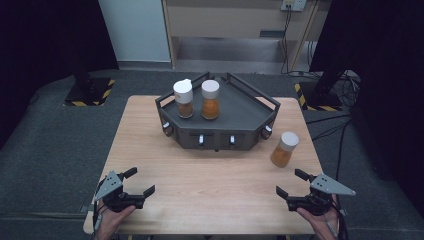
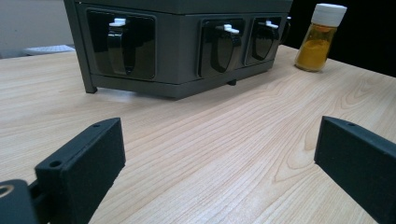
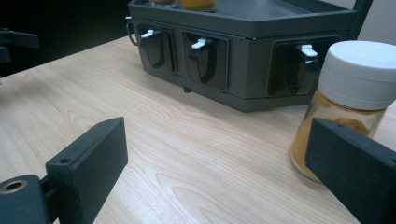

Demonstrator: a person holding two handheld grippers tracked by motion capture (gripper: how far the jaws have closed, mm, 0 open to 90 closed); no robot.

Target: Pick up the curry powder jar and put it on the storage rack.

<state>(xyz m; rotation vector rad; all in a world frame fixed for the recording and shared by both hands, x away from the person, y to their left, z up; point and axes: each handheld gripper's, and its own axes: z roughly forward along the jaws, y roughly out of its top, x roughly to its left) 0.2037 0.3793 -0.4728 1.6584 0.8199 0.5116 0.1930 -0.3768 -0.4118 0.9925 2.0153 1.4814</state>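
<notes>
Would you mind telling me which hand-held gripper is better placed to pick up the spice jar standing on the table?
Right hand-held gripper: open, the spice jar just ahead; the left hand-held gripper sits across the table.

We log a dark grey corner rack point(image 1: 240, 107) at the far middle of the light wood surface point(image 1: 210, 180), with a raised rail along its back edges. Two white-capped spice jars stand upright on its deck at the left: one point(image 1: 183, 99) with brownish powder, one point(image 1: 210, 99) just beside it with orange powder. The rack's front face carries recessed panels with black hooks, white-tipped point(image 2: 121, 44). Grey carpeted floor point(image 1: 45, 135) surrounds the surface. Two stand bases with yellow-black stripes sit behind, one left point(image 1: 90, 92) and one right point(image 1: 320, 97). Black cables point(image 1: 332, 131) trail on the floor at right. A wooden cabinet point(image 1: 235, 20) and a wall outlet point(image 1: 293, 4) are at the back.
</notes>
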